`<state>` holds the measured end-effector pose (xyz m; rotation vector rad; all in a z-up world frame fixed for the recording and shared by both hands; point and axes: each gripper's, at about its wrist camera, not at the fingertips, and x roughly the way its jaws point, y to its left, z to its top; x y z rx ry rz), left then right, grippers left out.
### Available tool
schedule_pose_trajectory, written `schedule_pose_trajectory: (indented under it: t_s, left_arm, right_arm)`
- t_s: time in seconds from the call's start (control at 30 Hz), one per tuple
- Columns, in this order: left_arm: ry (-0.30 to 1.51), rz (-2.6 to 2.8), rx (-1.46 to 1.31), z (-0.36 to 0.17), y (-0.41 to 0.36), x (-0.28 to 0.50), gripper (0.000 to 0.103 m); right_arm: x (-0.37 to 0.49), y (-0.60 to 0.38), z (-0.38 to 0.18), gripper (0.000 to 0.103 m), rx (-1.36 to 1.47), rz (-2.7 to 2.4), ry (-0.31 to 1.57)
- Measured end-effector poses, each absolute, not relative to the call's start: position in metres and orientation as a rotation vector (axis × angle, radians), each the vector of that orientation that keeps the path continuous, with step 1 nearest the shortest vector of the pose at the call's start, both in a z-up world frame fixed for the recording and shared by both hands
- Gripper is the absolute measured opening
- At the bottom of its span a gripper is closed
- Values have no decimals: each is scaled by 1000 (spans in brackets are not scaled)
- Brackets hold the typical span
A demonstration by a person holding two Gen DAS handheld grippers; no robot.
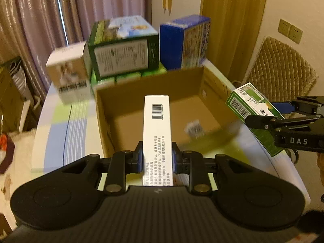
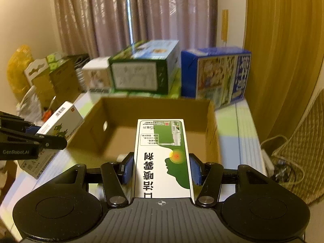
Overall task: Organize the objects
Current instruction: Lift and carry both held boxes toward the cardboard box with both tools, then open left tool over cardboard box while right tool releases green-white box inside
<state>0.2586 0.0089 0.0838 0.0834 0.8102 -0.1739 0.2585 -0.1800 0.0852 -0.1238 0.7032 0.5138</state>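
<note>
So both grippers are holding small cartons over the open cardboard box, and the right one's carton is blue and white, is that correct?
Not quite: the right gripper holds a green and white carton, as the right wrist view shows. The left gripper does hold a white carton over the open cardboard box.

Open cardboard box (image 2: 210,121) ahead, top uncovered, floor nearly bare but for one small blurred item (image 1: 194,129) low on the right side; wide room to drop in from above. Behind the far wall, blocked by a green carton (image 2: 139,75), a blue carton (image 2: 218,75) and a white carton (image 1: 67,71) standing close together. Left gripper (image 1: 156,158) clamped on a white packet (image 1: 156,121), right gripper (image 2: 161,168) on a green-and-white packet (image 2: 162,141), both poking over the near rim. Bare surface (image 2: 239,133) strip right of the box, chair (image 1: 283,64) beyond
</note>
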Motion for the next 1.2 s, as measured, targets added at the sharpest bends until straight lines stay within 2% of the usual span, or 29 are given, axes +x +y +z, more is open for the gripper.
schedule_pose_trajectory:
  t_s: [0.2,0.5,0.83,1.0,1.2]
  left_arm:
    - [823,-161,50,85,11,317,22]
    - [886,-143,19,43,16,371,22]
    - [894,-138,32,17,11,399,22]
    - [855,-117,7,22,15,408,26]
    - [835,-113,0,30,22,400,26]
  right_arm:
    - [317,-169,89,52,-96,493,715]
    - [377,-162,45,52,-12,467,801]
    - [393,-152,21,52,-9,458,814]
    - [398,-148,18,52,-7,470,815]
    - [400,-144,14,53,-3,474,821]
